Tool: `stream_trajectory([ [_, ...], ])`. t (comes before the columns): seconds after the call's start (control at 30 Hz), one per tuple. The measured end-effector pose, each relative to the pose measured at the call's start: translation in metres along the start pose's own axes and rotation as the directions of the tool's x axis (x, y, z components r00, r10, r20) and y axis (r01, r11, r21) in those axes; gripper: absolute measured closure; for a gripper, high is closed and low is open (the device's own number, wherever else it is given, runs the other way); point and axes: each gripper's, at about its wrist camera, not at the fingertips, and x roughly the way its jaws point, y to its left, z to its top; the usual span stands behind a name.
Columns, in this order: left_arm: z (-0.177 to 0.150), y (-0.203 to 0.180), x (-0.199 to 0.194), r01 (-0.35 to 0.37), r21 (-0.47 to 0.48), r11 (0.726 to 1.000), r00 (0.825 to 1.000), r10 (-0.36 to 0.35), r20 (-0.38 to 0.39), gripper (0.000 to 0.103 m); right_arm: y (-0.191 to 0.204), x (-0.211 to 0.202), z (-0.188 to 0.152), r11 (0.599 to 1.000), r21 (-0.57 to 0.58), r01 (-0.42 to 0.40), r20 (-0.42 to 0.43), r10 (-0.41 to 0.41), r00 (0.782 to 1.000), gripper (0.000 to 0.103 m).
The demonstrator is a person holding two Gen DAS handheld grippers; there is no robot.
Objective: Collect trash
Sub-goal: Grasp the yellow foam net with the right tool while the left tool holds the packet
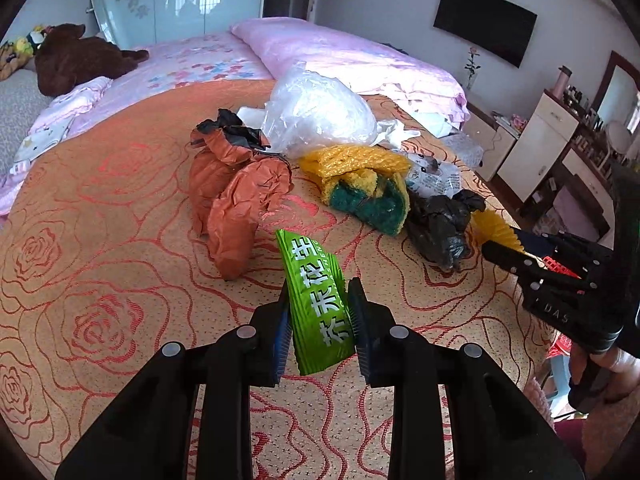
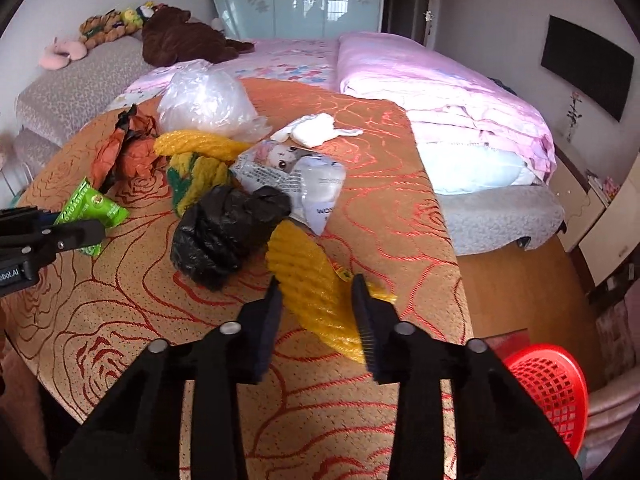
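Observation:
My left gripper (image 1: 316,289) is shut on a green snack wrapper (image 1: 310,264), held just above the orange rose-patterned bedspread (image 1: 100,220); the same wrapper (image 2: 98,206) shows at the left of the right wrist view. My right gripper (image 2: 316,285) is shut on a yellow foam net (image 2: 308,268) beside a crumpled black bag (image 2: 224,232). In the left wrist view that right gripper (image 1: 493,242) pinches the net (image 1: 496,222) at the pile's right end. More trash lies behind: orange paper (image 1: 240,200), a clear plastic bag (image 1: 316,112), a yellow-green cloth (image 1: 368,192), a printed packet (image 2: 296,176).
A red mesh basket (image 2: 548,388) stands on the floor off the bed's right corner. A pink quilt (image 2: 440,92) lies folded at the back right, a brown plush bear (image 2: 180,36) at the back left. White tissue (image 2: 316,128) lies behind the pile.

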Motion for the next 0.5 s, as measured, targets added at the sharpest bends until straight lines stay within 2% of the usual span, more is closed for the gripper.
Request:
stream_trajectory([
  [0.17, 0.002, 0.0, -0.004, -0.004, 0.002, 1.0, 1.0, 0.004, 0.016, 0.077, -0.003, -0.014, -0.002, 0.999, 0.037, -0.01, 0.019, 0.009, 1.0, 0.076],
  [0.5, 0.017, -0.01, -0.019, -0.028, 0.022, 0.999, 0.997, 0.026, 0.071, 0.077, 0.001, -0.046, 0.007, 0.997, 0.078, 0.0, 0.097, -0.008, 0.995, 0.076],
])
